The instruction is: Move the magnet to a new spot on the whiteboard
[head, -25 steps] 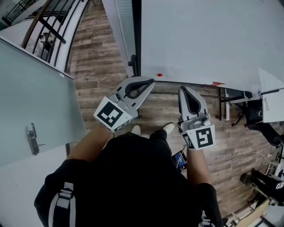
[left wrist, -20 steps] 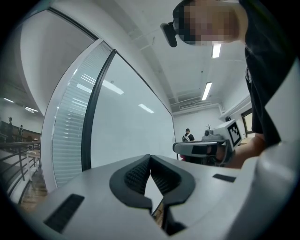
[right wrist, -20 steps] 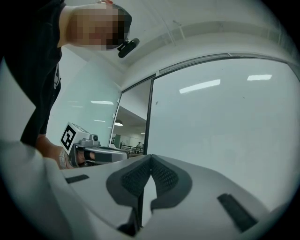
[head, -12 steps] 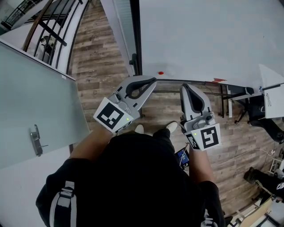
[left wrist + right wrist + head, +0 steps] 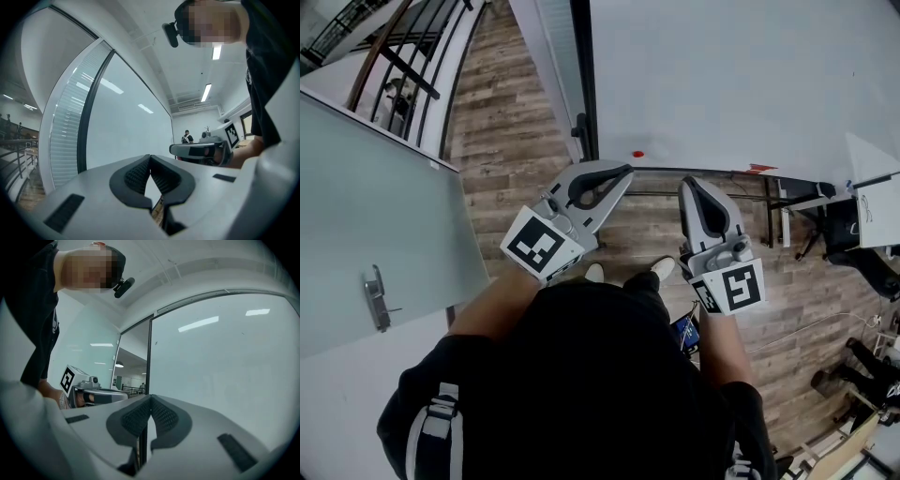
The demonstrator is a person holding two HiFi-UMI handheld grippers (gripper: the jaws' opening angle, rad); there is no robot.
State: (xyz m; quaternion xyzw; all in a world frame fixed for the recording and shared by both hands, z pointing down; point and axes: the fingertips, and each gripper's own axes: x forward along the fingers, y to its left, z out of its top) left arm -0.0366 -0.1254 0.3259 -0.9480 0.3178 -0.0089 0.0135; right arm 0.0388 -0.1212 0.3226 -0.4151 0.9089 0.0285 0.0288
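A small red magnet (image 5: 638, 155) sticks low on the whiteboard (image 5: 741, 75), near its bottom left corner. My left gripper (image 5: 622, 172) points at the board just below and left of the magnet, jaws shut with nothing between them. My right gripper (image 5: 689, 185) is level beside it, to the right of the magnet and short of the board, also shut and empty. In the left gripper view the pads (image 5: 149, 169) meet tip to tip in front of the board (image 5: 126, 122). The right gripper view shows the same shut pads (image 5: 150, 411) before the board (image 5: 225, 371); the magnet is not seen there.
A dark vertical frame post (image 5: 584, 75) edges the whiteboard's left side, with a glass partition and a door with a handle (image 5: 373, 295) further left. A railing (image 5: 403, 47) runs at top left. Chairs and desks (image 5: 848, 244) stand at the right on the wooden floor.
Both grippers have stayed almost where they were, pointing at the board; the view has shifted slightly. The magnet has not moved.
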